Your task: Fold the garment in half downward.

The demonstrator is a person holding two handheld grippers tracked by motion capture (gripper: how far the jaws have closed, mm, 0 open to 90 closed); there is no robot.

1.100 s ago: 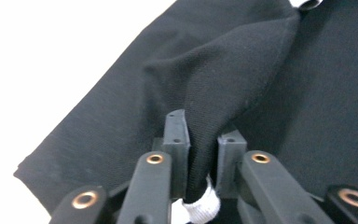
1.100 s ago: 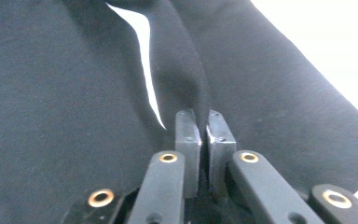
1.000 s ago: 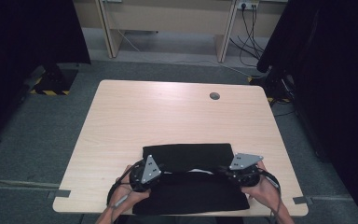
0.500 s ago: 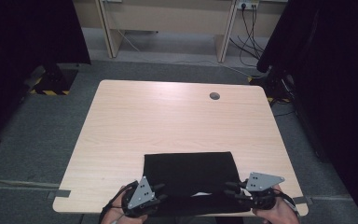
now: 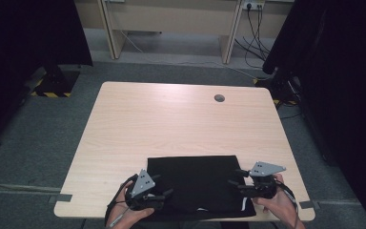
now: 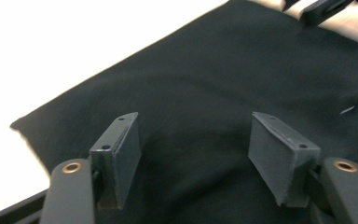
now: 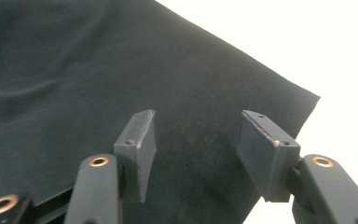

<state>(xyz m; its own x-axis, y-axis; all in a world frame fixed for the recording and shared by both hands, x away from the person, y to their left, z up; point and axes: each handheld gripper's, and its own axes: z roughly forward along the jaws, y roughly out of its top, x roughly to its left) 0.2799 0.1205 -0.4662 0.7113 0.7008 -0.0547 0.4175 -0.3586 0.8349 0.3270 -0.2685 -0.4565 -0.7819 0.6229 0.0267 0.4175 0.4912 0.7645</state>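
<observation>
Black cloth [image 5: 198, 183] lies flat on the worktop [image 5: 181, 124], at the near edge, slightly right of centre, with its near hem hanging just over the edge. A small white tag [image 5: 242, 204] shows near its near right corner.

Left gripper [image 5: 164, 195] sits at the cloth's near left corner, held by the left hand [image 5: 126, 212]. Its jaws have just been opening and now stand apart; in the left gripper view the cloth [image 6: 205, 102] lies flat below and between them, and the pads [image 6: 121, 154] do not pinch it.

Right gripper [image 5: 233, 179] sits at the cloth's right edge, held by the right hand [image 5: 279, 202]. Its jaws have just been opening too and stand apart; in the right gripper view the cloth [image 7: 121, 74] spreads under them with its corner off to the right, and nothing is gripped.

Both grippers point inward toward each other across the cloth. A round hole [image 5: 219, 98] sits far right on the worktop, well apart from the cloth. Grey carpet [image 5: 33, 143] surrounds the worktop.
</observation>
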